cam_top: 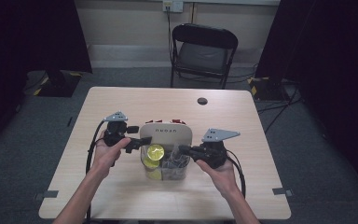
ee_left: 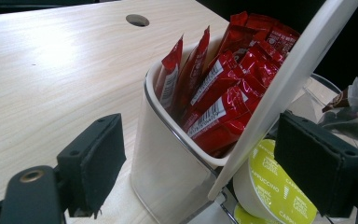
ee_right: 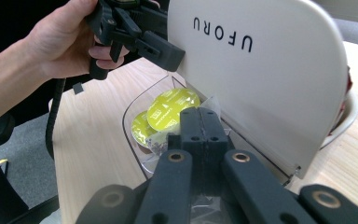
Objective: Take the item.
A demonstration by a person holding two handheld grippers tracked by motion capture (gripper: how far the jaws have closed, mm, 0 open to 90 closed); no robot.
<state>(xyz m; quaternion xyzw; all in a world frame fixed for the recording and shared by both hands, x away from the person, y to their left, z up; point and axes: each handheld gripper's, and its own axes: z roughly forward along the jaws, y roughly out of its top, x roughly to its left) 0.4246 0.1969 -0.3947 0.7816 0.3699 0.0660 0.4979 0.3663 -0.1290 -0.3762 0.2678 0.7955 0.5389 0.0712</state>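
Cream-lidded clear organiser [cam_top: 166, 173] sits mid-tabletop [cam_top: 121, 102], holding yellow-green capsules [cam_top: 155, 150] and red sachets [ee_left: 223, 88].
Left gripper [cam_top: 142, 141], at its 9 o'clock, has jaws wide apart, empty; right gripper [cam_top: 182, 149], at 3 o'clock, has jaws closed on a clear packet [ee_right: 205, 109].

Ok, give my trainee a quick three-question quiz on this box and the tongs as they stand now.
1. True or false: the white lid lies shut flat on the box.
2. What fills the back compartment? A tea bags, B red sachets, C spoons.
3. Fill in: the left tongs are ___, the right tongs are ___.
Key: 1 false, it stands raised. 2 B. 3 open, shut.
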